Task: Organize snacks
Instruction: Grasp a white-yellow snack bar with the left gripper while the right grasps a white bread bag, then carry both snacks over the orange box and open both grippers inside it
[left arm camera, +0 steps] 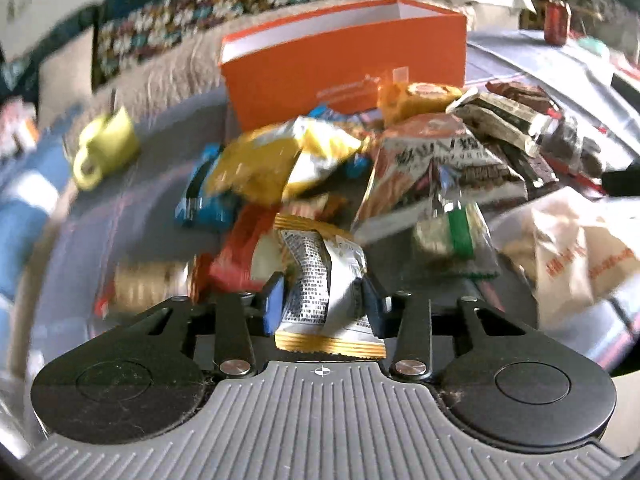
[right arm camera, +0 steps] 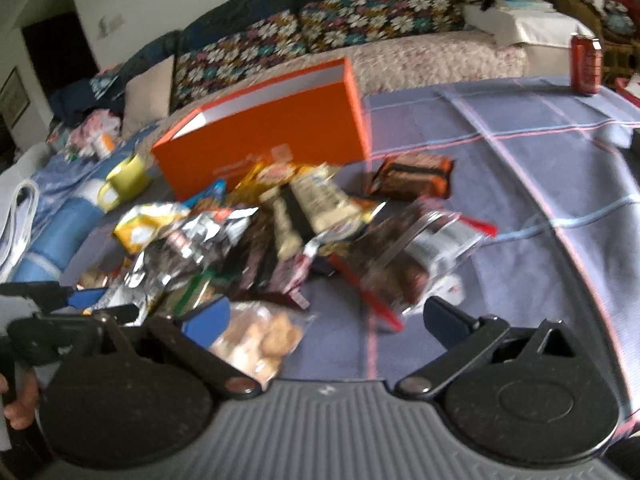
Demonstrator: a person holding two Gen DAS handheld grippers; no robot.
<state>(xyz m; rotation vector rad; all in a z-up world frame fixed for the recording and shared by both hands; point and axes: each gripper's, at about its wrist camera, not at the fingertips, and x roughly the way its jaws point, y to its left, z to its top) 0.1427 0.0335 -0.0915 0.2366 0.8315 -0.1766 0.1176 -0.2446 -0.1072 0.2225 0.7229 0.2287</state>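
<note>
While the left tongs (left arm camera: 322, 304) pinch a crinkled silver packet with gold-striped ends (left arm camera: 326, 280) between their blue pads (left arm camera: 272, 300), the right tongs (right arm camera: 328, 316) stand wide apart with nothing between them. Taking the open orange cardboard box (left arm camera: 344, 68) as the landmark, the held packet sits on the near side of it, at the near edge of a heap of wrapped snacks (left arm camera: 360, 168) that spreads across the desk under a blue plaid cloth (right arm camera: 520, 168). Just in front of the box lies a yellow crisp bag (left arm camera: 280, 164), with a blue wrapper (left arm camera: 208, 200) beside it. A white-and-red printed pouch (left arm camera: 432, 164) rests in the heap in front of the box's right half, and a small green-banded pack (left arm camera: 452, 236) lies nearer still. A pale yellow-green mug (left arm camera: 106, 146) stands to the left of the box, apart from it. Far off to the right of the box, a red drinks can (right arm camera: 586, 64) stands upright near the desk's far edge. Seen from the right wrist, an orange-and-brown wrapped bar (right arm camera: 412, 176) lies alone just right of the box's front corner, and a clear bag of pale biscuits (right arm camera: 260, 336) lies well in front of the box, beside the right tongs' blue left finger (right arm camera: 208, 320). Behind the box runs a sofa with flowered cushions (right arm camera: 360, 20). Motion blur softens much of the print.
</note>
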